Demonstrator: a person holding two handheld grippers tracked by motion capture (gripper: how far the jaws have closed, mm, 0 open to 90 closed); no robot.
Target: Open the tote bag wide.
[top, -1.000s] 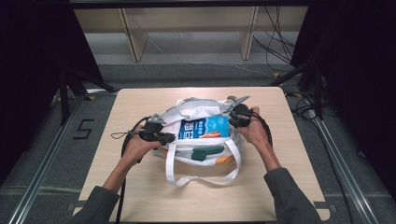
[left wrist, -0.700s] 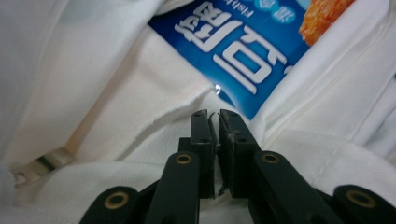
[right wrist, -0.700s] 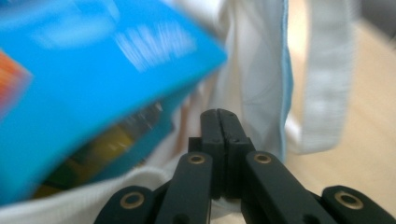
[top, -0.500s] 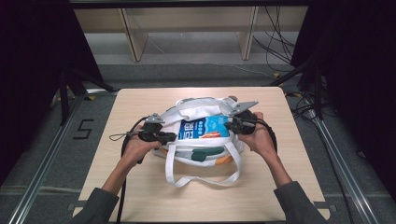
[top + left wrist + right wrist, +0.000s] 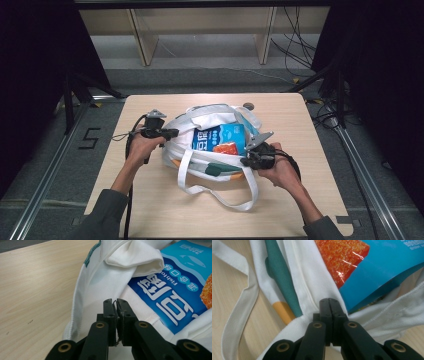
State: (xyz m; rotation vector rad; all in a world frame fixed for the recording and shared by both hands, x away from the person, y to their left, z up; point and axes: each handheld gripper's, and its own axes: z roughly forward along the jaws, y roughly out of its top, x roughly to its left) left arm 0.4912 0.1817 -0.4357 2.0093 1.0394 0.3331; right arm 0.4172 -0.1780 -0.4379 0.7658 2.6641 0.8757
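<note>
Both grippers, left (image 5: 170,133) and right (image 5: 247,159), have fingers (image 5: 110,312) pressed together.

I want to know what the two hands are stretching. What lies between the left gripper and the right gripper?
In the high view, the white tote bag spans from the left gripper to the right gripper, with a blue snack packet in its mouth.

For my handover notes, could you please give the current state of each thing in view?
White tote bag: lying on the table, mouth open.
Blue snack packet: inside the bag, partly showing.
Left gripper: shut on the bag's fabric.
Right gripper: shut on the bag's fabric.
</note>
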